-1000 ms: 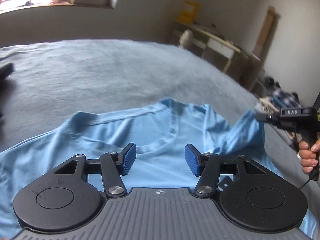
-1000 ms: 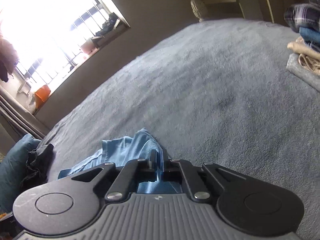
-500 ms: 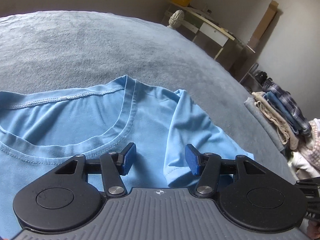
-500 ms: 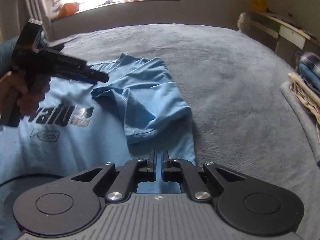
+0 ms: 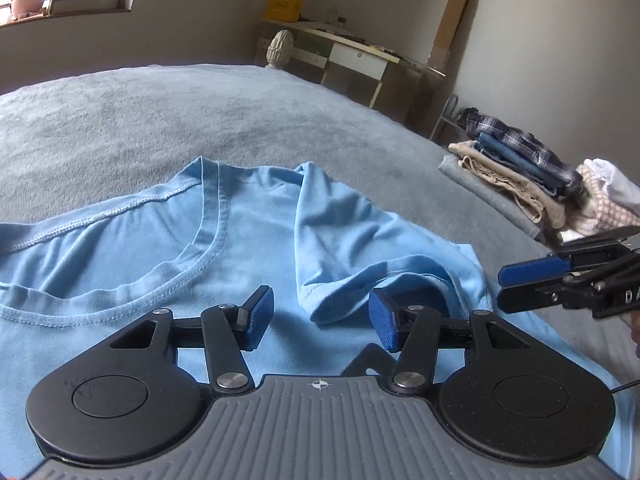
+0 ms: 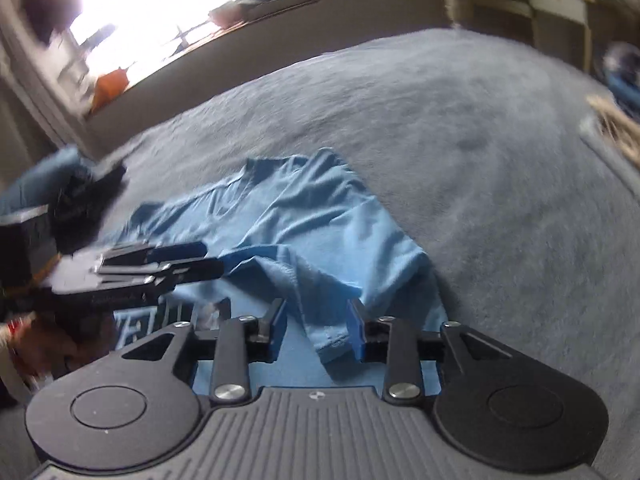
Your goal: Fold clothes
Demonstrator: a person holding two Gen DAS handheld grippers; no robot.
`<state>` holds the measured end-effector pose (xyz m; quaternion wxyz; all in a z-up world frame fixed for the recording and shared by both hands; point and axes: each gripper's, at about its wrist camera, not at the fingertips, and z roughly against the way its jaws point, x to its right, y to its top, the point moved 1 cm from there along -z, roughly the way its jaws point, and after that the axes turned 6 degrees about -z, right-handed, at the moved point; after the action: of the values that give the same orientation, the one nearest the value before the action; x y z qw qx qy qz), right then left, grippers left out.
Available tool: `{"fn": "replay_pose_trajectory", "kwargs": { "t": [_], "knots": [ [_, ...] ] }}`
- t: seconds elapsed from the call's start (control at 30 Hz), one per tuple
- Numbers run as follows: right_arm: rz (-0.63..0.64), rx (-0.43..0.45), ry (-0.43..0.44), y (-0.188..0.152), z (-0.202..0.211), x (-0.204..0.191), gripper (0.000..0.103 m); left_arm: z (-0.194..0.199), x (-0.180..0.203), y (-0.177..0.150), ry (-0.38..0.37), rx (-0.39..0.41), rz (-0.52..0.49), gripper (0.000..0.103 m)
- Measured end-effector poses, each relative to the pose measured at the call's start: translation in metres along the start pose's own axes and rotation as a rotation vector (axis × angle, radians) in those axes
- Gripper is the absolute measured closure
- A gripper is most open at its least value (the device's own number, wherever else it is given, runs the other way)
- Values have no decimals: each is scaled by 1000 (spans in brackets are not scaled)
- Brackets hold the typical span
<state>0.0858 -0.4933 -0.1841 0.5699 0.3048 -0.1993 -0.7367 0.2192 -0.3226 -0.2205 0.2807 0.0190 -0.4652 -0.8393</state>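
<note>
The light-blue cotton T-shirt (image 5: pixel 248 216) lies spread on the grey fleece bed cover (image 5: pixel 160 120), collar up. Over its chest the left gripper (image 5: pixel 321 316) hovers, jaws wide and empty. One sleeve (image 5: pixel 360 248) lies turned in across the body (a side fold, I judge). The right gripper (image 6: pixel 317 330) straddles that sleeve's hem, parted, holding nothing. Next likely calls for a clean pinch at an edge.

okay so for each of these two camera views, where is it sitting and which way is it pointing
Left wrist: sits on the left gripper, facing across the light blue T-shirt and grey bed toward a stack of folded clothes; the right gripper enters from the right.
Right wrist: sits on the right gripper, facing toward the window; the left gripper enters from the left.
Shared: the T-shirt's folded sleeve, both grippers open.
</note>
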Motion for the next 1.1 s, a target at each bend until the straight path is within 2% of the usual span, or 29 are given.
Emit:
{"fn": "replay_pose_trajectory", "kwargs": {
  "t": [0.03,0.07,0.1,0.23,0.27,0.3,0.33,0.37,0.43,0.57,0.7,0.73,0.83,0.9,0.93,0.97,1.03,1.1],
  "knots": [
    [92,10,-36,0,-3,-13,49,-1,-3,-1,-5,0,21,50],
    [184,20,-71,0,-7,-26,46,-1,-8,-1,-18,-1,69,50],
    [238,18,-92,0,-10,-35,46,-1,-16,-2,-45,0,152,50],
    [316,-8,-158,-2,-27,-46,47,-7,-53,-10,-197,1,545,50],
    [343,-12,-176,-5,-30,-47,48,-9,-55,-9,-196,-10,562,50],
    [369,-16,-194,-7,-33,-49,49,-12,-55,-8,-188,-23,564,51],
    [399,-25,-211,-11,-36,-51,54,-12,-52,-5,-177,-26,540,51],
    [427,-35,-224,-16,-38,-52,68,-13,-46,-2,-160,-27,500,51],
    [491,-57,-223,-28,-40,-56,89,-13,-34,3,-125,-29,415,51],
    [642,-54,-244,-53,-32,-67,89,-16,-26,6,-86,-38,354,54],
    [669,-8,-272,-56,-24,-69,87,-17,-28,7,-50,-38,355,61],
    [663,2,-278,-54,-24,-68,84,-18,-28,7,-42,-42,361,62],
    [622,2,-277,-49,-28,-64,64,-20,-26,9,-17,-61,343,65],
    [611,-14,-265,-49,-32,-60,64,-20,-20,10,-3,-62,297,70],
    [612,-18,-263,-51,-34,-59,65,-20,-18,11,-3,-51,289,81],
    [605,-16,-254,-51,-34,-57,73,-20,-17,13,-4,-37,282,93],
    [569,-7,-267,-47,-34,-52,101,-19,-16,16,-7,-10,269,102],
    [523,24,-265,-40,-27,-45,101,-19,-14,19,-10,17,256,102]
  ]
}}
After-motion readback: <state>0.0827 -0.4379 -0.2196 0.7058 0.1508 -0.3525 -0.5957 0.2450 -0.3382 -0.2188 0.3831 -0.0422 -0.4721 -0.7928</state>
